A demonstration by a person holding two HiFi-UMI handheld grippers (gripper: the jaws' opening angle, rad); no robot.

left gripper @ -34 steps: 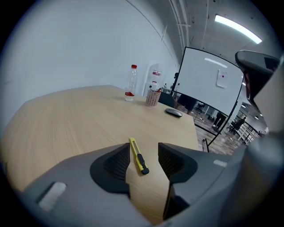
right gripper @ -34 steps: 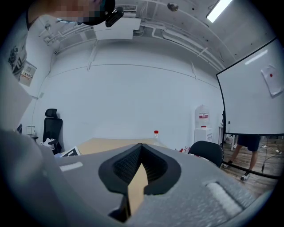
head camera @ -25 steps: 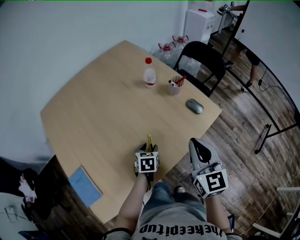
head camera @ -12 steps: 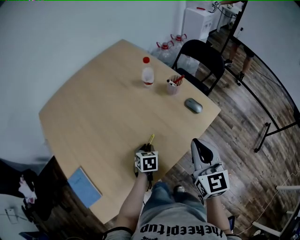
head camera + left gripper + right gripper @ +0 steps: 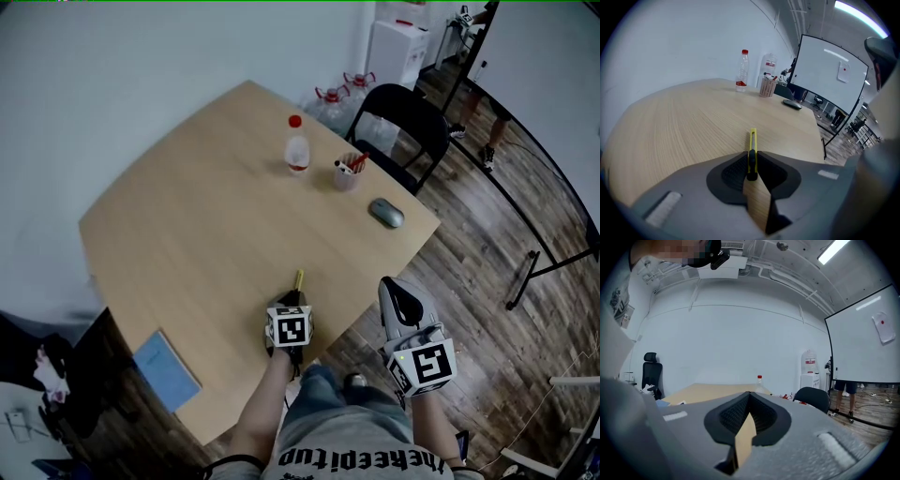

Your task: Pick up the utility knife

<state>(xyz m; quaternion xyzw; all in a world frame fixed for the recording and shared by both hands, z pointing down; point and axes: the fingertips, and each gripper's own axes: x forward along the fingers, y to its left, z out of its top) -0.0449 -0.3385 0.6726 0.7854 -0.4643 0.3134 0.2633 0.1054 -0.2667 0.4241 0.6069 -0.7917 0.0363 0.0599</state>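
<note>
A slim yellow utility knife (image 5: 298,279) lies on the wooden table (image 5: 187,225) near its front edge, pointing away from me. My left gripper (image 5: 295,296) tilts down over its near end. In the left gripper view its jaws are closing, and the pads meet the knife (image 5: 752,143) on both sides at its black rear end, at the left gripper (image 5: 751,161) tips. The yellow front part sticks out ahead, resting on the table. My right gripper (image 5: 398,292) hangs off the table's right side over the floor, held about level; the right gripper (image 5: 750,395) tips meet with nothing between them.
At the table's far side stand a red-capped bottle (image 5: 297,145), a pen cup (image 5: 348,172) and a grey mouse (image 5: 387,213). A blue notebook (image 5: 166,370) lies at the near left corner. A black chair (image 5: 405,120) and water jugs (image 5: 339,97) sit beyond the table.
The left gripper's jaws, wide open around the knife a second ago, have drawn together onto it. The right gripper has stayed where it was.
</note>
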